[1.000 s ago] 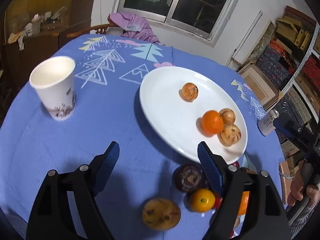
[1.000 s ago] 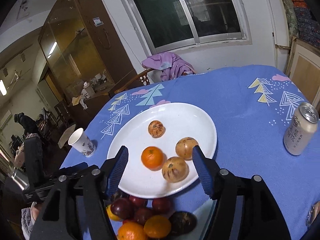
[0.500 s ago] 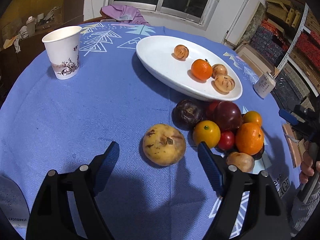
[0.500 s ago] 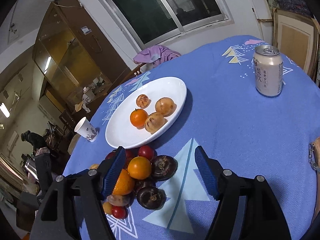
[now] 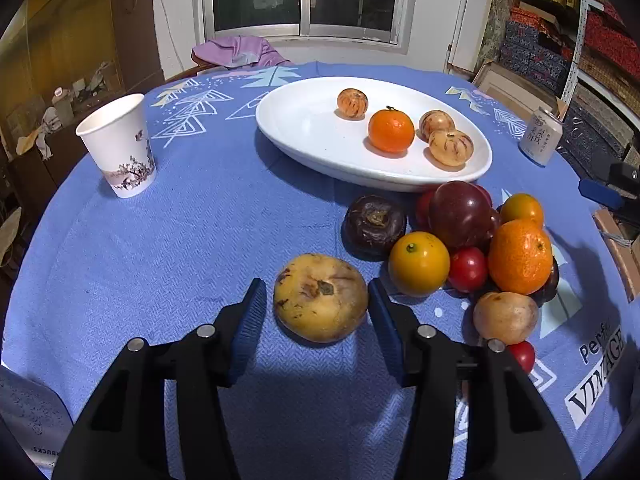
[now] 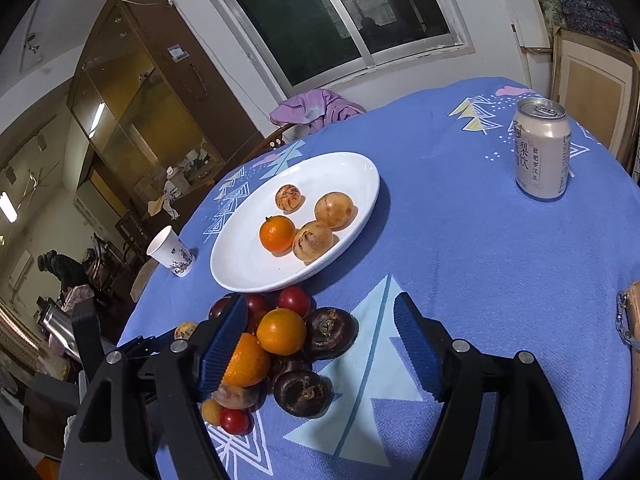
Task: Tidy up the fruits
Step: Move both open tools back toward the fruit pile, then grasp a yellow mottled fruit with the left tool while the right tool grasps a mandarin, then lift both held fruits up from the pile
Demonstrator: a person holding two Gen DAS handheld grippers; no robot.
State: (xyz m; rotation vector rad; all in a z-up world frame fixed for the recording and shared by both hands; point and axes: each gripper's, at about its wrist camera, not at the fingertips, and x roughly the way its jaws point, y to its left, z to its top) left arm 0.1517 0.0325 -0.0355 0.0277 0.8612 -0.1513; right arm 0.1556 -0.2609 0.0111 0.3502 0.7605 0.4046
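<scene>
A white oval plate (image 5: pixel 304 128) (image 6: pixel 240 256) on the blue tablecloth holds an orange (image 5: pixel 391 129) and three speckled tan fruits. In front of it lies a pile of fruit (image 5: pixel 472 240) (image 6: pixel 280 340): oranges, red and dark purple ones. A yellow spotted fruit (image 5: pixel 320 297) lies apart at the pile's left. My left gripper (image 5: pixel 318 300) is open, its fingers on either side of that yellow fruit, not touching it. My right gripper (image 6: pixel 320 340) is open above the table at the pile's right edge, empty.
A paper cup (image 5: pixel 118 146) (image 6: pixel 170 252) stands at the left of the table. A drink can (image 5: pixel 540 136) (image 6: pixel 542 148) stands at the right. A chair with purple cloth (image 5: pixel 236 52) is behind the table. Shelves and boxes (image 5: pixel 560 40) are at the right.
My left gripper has come down and forward from above the plate, so the yellow fruit now sits between its fingers. My right gripper has pulled back from the plate towards the pile.
</scene>
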